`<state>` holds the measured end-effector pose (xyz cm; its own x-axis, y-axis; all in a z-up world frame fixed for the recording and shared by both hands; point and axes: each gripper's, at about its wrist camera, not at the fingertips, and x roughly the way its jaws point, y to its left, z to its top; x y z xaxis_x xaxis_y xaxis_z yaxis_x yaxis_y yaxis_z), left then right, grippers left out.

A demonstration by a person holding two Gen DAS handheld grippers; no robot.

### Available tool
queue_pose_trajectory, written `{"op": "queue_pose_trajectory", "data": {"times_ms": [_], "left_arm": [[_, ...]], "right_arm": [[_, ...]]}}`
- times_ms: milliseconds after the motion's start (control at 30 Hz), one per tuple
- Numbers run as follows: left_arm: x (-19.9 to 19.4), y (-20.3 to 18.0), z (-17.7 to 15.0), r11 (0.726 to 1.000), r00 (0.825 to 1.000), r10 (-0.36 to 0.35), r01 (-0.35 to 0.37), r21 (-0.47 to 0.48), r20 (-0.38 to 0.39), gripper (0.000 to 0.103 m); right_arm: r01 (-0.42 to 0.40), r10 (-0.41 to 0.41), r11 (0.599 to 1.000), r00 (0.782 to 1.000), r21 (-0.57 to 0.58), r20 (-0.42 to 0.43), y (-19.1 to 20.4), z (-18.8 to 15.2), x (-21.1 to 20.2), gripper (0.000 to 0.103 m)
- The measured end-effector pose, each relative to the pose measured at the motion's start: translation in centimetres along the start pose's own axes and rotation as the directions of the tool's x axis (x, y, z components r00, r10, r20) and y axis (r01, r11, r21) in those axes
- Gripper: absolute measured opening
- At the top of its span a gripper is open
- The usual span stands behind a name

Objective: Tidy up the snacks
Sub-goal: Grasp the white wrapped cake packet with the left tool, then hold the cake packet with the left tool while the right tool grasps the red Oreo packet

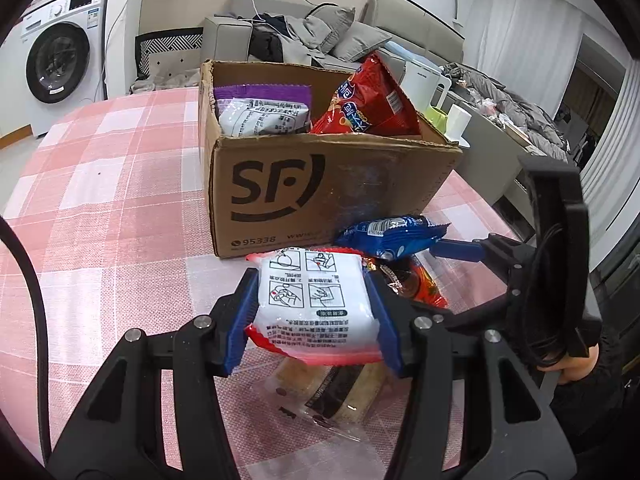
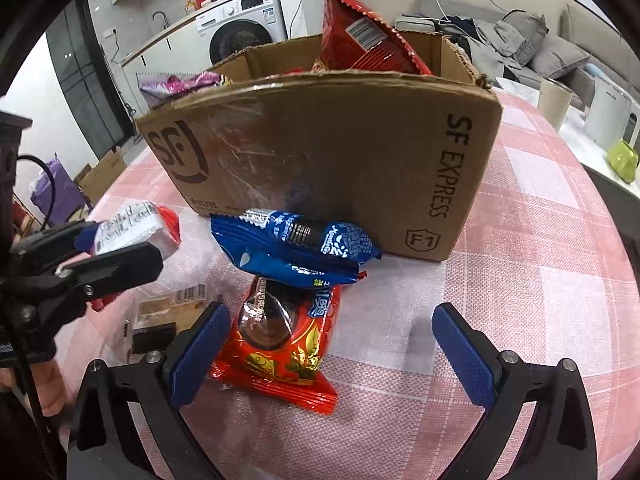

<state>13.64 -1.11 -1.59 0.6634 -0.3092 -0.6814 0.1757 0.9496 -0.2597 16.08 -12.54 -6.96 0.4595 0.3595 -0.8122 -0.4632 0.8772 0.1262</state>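
Note:
My left gripper (image 1: 310,280) is shut on a white snack packet with red ends (image 1: 316,304), held a little above the table in front of the SF cardboard box (image 1: 320,184). In the right wrist view that packet (image 2: 132,220) sticks out of the left gripper (image 2: 120,240) at the left. My right gripper (image 2: 330,316) stands open, its left finger beside a red packet (image 2: 280,340). A blue packet (image 2: 296,248) lies across the red one's far end, against the box (image 2: 340,152). A clear-wrapped brown cake (image 1: 336,392) lies under the held packet.
The box holds a tall red chip bag (image 1: 368,104) and a purple-and-white packet (image 1: 260,112). A pink checked cloth (image 1: 100,200) covers the table. A white kettle (image 2: 612,116), a paper cup (image 2: 554,100) and a green cup (image 2: 622,160) stand beyond the table's right edge.

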Motion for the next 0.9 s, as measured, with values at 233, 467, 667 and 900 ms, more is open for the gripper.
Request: {"op": "queue_pose_trajectory", "data": {"times_ms": [233, 467, 667, 900], "left_arm": [[0.1, -0.5, -0.5, 1.000, 1.000, 0.009, -0.009, 0.006, 0.000, 0.050], [0.3, -0.7, -0.4, 1.000, 1.000, 0.010, -0.010, 0.006, 0.000, 0.050], [0.5, -0.9, -0.6, 1.000, 1.000, 0.011, -0.011, 0.002, 0.000, 0.050], [0.7, -1.3, -0.6, 1.000, 1.000, 0.007, -0.007, 0.005, 0.004, 0.051]], "right_arm": [[0.020, -0.021, 0.999, 0.999, -0.032, -0.027, 0.0, -0.2, 0.3, 0.103], [0.022, -0.025, 0.997, 0.999, -0.069, -0.036, -0.5, -0.7, -0.3, 0.102], [-0.004, 0.001, 0.996, 0.999, -0.086, -0.034, 0.1, -1.1, -0.6, 0.086], [-0.086, 0.086, 0.986, 0.996, -0.141, -0.007, 1.5, -1.6, -1.5, 0.047]]}}
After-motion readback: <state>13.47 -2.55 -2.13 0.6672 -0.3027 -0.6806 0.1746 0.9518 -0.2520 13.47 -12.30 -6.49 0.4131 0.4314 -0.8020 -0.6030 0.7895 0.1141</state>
